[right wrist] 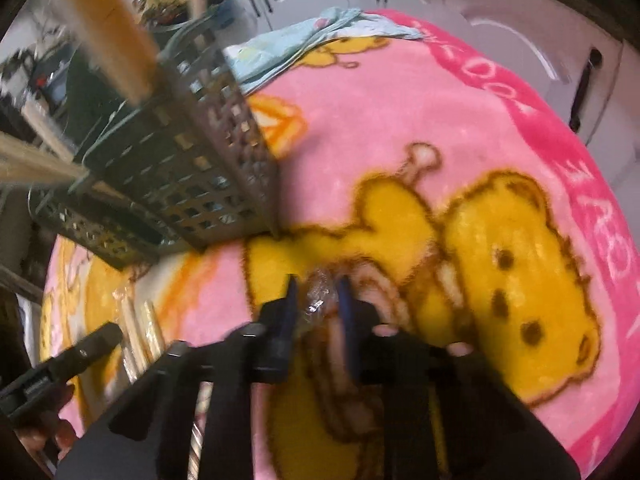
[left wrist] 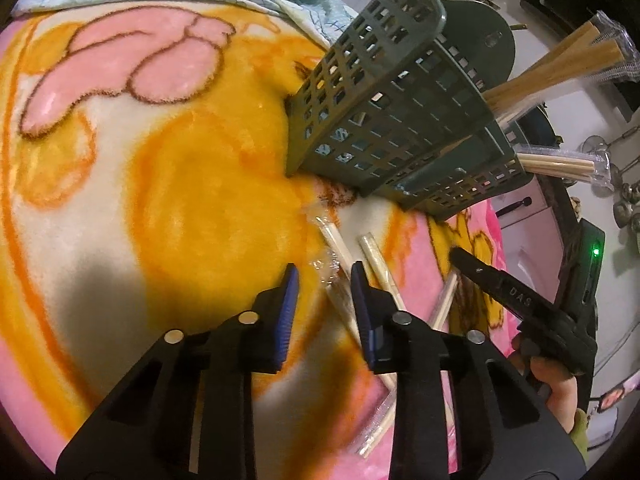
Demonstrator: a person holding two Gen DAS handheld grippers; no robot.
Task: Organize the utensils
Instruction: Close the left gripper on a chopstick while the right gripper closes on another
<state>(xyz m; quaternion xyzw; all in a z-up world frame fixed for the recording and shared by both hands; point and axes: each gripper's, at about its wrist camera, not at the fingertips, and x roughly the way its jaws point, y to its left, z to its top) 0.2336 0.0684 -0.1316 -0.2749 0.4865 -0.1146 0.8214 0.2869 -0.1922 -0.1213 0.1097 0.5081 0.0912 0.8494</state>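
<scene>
Down on the cartoon-print blanket, the left gripper hangs with its blue-padded jaws partly apart, straddling a plastic-wrapped chopstick pair without pressing it. More wrapped chopsticks lie just to its right. Behind them the green lattice utensil caddy stands, bundles of chopsticks poking out of its compartments. Farther right, the right gripper has its jaws nearly closed on a crinkled clear-wrapped packet.
</scene>
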